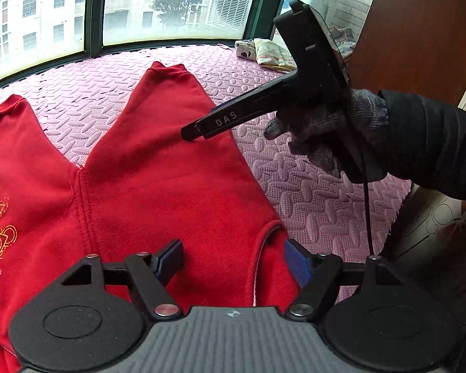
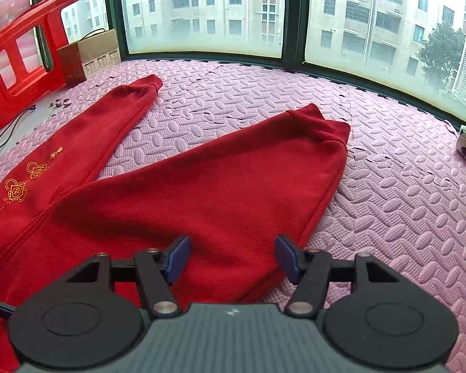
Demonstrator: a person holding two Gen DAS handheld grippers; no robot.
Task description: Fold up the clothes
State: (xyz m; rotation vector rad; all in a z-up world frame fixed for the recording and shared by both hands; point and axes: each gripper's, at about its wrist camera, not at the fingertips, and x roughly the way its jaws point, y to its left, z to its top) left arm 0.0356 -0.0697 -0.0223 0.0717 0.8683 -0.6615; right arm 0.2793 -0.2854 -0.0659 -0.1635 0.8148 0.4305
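Red trousers [image 1: 158, 183] with a gold print lie flat on the pink foam mat [image 1: 310, 199], legs spread towards the window. My left gripper [image 1: 234, 261] is open and empty just above the waist end of the right leg. In the left wrist view my right gripper [image 1: 189, 133], held by a gloved hand, hovers over the right leg; its side view hides the jaws there. In the right wrist view my right gripper [image 2: 233, 256] is open and empty above the same trousers [image 2: 208, 192], near the leg's right edge.
A red plastic stool [image 2: 18, 62] and a cardboard box [image 2: 90, 56] stand at the far left by the window. Folded patterned cloths [image 1: 270, 52] lie at the far right on the mat [image 2: 404, 217]. A brown wooden panel [image 1: 419, 31] stands at the right. Cables lie by the stool.
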